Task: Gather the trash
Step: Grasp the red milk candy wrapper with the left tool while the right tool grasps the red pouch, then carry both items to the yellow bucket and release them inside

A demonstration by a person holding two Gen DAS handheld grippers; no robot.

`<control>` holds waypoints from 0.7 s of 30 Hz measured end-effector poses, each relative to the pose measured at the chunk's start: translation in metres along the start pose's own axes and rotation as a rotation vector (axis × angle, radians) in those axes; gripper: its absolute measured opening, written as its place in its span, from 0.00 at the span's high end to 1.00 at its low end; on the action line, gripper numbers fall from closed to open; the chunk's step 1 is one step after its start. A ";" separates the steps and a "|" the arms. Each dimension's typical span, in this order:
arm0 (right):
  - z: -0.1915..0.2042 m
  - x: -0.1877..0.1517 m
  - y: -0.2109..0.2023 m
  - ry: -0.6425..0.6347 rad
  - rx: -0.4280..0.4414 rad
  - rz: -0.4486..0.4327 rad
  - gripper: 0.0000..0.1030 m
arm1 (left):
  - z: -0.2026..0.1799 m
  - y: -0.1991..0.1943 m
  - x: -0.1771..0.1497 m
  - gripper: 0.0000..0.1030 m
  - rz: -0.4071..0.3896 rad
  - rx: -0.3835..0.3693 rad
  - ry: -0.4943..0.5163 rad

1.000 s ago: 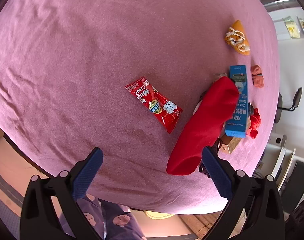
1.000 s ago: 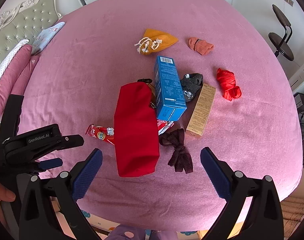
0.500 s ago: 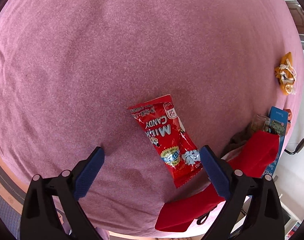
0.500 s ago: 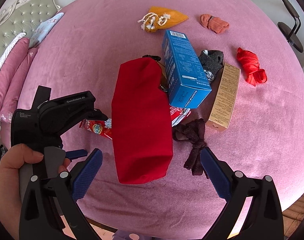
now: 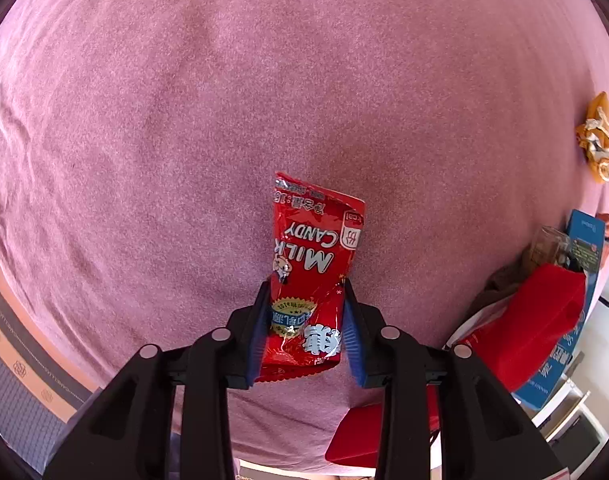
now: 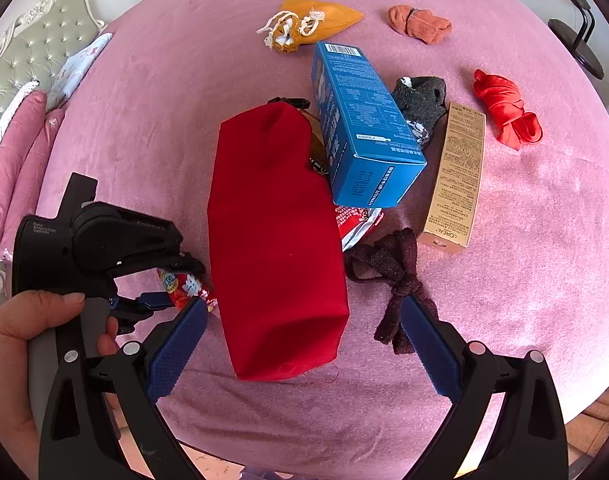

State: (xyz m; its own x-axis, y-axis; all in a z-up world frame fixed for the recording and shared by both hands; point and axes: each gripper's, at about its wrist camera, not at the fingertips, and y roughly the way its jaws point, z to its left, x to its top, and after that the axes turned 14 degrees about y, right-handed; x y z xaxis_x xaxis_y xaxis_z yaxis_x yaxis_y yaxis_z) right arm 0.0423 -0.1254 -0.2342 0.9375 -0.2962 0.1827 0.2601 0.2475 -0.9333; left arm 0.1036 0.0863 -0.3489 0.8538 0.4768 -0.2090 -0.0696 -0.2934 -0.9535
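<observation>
Between the blue pads of the left hand-held gripper [image 5: 304, 328] sits the lower half of a red candy packet [image 5: 310, 276], pinched from both sides; its upper half, printed MILK CANDY upside down to the camera, sticks out beyond the fingertips over the pink bedspread [image 5: 184, 120]. The packet lies at the near edge of the bed, just left of a long red pouch [image 6: 276, 240].

In the right wrist view the person's hand [image 6: 28, 328] grips the left tool's handle from the lower left, thumb on top, and the tool reaches in low and roughly level toward the pouch. The right hand-held gripper [image 6: 304, 344] hangs above the near end of the pouch with its fingers spread wide, holding nothing; one pad is beside the packet, the other over a dark brown ribbon [image 6: 396, 280].

Only the right wrist view shows the whole clutter beyond: a blue carton [image 6: 360, 120] leaning on the pouch, a tan box [image 6: 456, 176], a grey sock [image 6: 420, 100], a red cloth [image 6: 508, 112], an orange drawstring bag [image 6: 316, 24] and a second red wrapper [image 6: 356, 224] under the carton. The left wrist view alone shows the packet's print and the pads pressing its sides
</observation>
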 end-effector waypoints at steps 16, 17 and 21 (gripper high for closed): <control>0.023 -0.002 0.056 0.051 -0.079 0.078 0.22 | -0.007 -0.042 -0.017 0.69 -0.101 -0.059 0.427; 0.024 -0.002 0.057 0.049 -0.094 0.075 0.26 | -0.007 -0.042 -0.016 0.69 -0.098 -0.059 0.434; 0.023 -0.005 0.056 0.066 -0.132 0.095 0.64 | 0.001 -0.036 -0.018 0.69 -0.085 -0.075 0.459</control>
State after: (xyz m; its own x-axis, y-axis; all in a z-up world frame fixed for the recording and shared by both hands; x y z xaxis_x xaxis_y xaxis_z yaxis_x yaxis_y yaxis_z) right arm 0.0572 -0.0887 -0.2798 0.9380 -0.3385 0.0750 0.1343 0.1553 -0.9787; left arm 0.0901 0.0886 -0.3111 0.9959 0.0909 0.0031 0.0336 -0.3361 -0.9412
